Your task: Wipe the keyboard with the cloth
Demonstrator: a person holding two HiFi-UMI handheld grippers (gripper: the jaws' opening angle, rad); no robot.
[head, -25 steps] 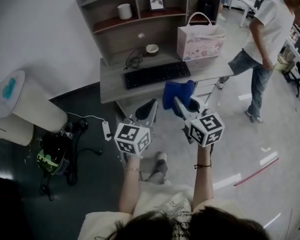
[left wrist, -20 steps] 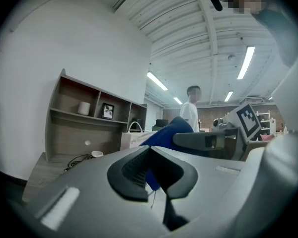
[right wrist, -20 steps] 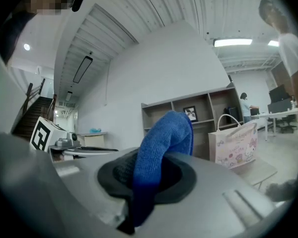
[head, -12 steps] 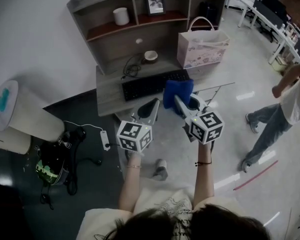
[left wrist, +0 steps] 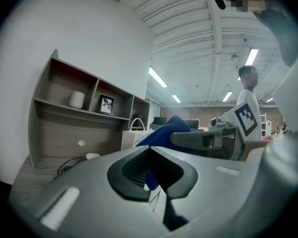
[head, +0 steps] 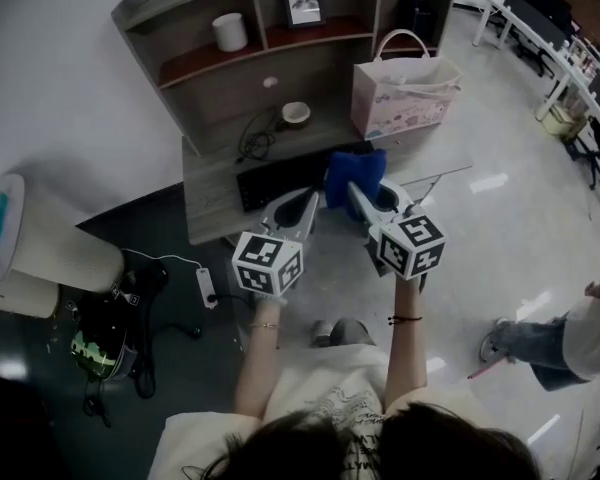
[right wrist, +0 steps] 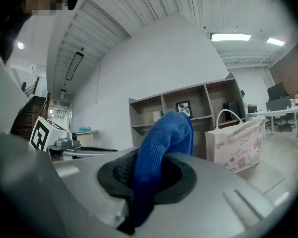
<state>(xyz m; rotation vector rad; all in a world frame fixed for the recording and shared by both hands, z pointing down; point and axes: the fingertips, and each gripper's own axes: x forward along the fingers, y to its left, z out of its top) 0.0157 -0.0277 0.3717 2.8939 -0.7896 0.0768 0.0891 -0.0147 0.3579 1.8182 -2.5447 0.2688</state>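
Right gripper [head: 358,196] is clamped on the blue cloth [head: 357,168], holding it over the right end of the keyboard [head: 257,184], which sits along the desk [head: 205,208] front edge. Left gripper [head: 302,206] is just beside it, jaws closed on nothing.

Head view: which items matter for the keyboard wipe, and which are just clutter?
In the job:
blue cloth, clamped in the right gripper
keyboard on the desk
left gripper, jaws shut, empty

Lying about:
gift bag
bowl
cable
white cup
picture frame
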